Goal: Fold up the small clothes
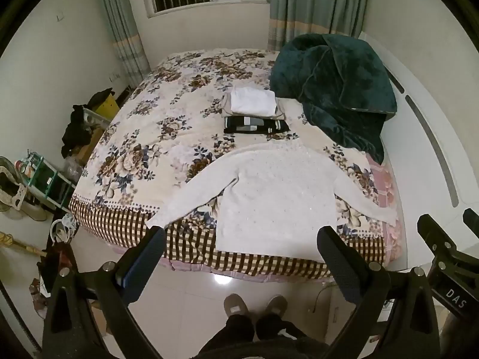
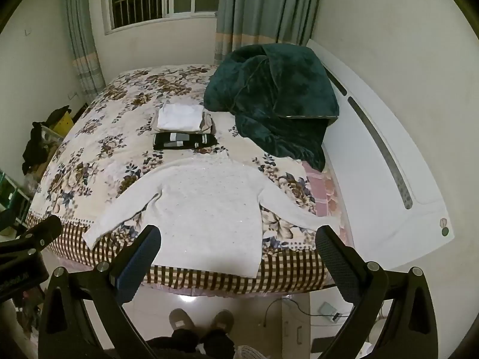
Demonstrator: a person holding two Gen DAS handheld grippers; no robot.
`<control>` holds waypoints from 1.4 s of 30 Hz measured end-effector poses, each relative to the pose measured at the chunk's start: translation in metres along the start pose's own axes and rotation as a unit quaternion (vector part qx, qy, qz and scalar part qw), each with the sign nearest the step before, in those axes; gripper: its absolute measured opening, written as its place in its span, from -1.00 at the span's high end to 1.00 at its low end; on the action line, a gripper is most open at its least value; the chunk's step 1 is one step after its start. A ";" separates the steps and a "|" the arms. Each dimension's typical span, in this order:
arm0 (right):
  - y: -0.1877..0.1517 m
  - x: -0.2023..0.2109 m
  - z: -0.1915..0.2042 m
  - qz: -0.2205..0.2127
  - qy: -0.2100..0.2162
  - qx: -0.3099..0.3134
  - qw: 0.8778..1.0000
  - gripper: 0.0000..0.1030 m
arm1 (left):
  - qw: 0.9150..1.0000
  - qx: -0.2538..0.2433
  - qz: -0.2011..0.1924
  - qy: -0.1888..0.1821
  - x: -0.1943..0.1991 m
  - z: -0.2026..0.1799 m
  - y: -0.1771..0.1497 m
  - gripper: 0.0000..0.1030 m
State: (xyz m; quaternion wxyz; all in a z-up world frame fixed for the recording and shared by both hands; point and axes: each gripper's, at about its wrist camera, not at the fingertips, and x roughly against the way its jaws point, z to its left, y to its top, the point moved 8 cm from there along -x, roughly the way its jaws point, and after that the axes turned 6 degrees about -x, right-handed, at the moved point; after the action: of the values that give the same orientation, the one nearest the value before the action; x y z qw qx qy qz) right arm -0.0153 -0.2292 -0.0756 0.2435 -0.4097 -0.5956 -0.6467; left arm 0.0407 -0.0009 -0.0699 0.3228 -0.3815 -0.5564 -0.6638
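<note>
Evidently the white sweater (image 1: pixel 269 191) is lying flat near the bed's (image 1: pixel 155 137) front edge, sleeves spread, likely laid out for folding. Left gripper (image 1: pixel 239 239) is hovering above its hem, jaws apart and empty; right gripper (image 2: pixel 236 237) is doing likewise.

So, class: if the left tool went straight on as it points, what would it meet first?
Probably the white sweater spread flat on the bed; the left tool is open and empty, though depth is uncertain.
</note>
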 end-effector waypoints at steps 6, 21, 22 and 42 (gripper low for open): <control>0.002 0.000 0.002 -0.002 0.002 0.002 1.000 -1.00 | 1.000 0.006 -0.004 -0.008 -0.001 -0.001 0.001 -1.00; 0.008 0.002 0.009 -0.002 0.008 0.003 1.000 -1.00 | 1.000 0.001 -0.007 0.001 0.003 -0.007 0.011 -1.00; 0.008 0.002 0.011 -0.001 0.009 0.004 1.000 -1.00 | 1.000 0.000 -0.007 -0.001 0.004 -0.007 0.011 -1.00; 0.019 0.002 0.021 -0.010 0.015 0.018 1.000 -1.00 | 1.000 0.007 -0.015 -0.001 0.010 0.011 0.015 -1.00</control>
State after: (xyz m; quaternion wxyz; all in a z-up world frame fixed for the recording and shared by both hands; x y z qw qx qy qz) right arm 0.0039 -0.2121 -0.0640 0.2530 -0.3899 -0.6075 -0.6442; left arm 0.0502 0.0070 -0.0526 0.3150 -0.3720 -0.5672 -0.6638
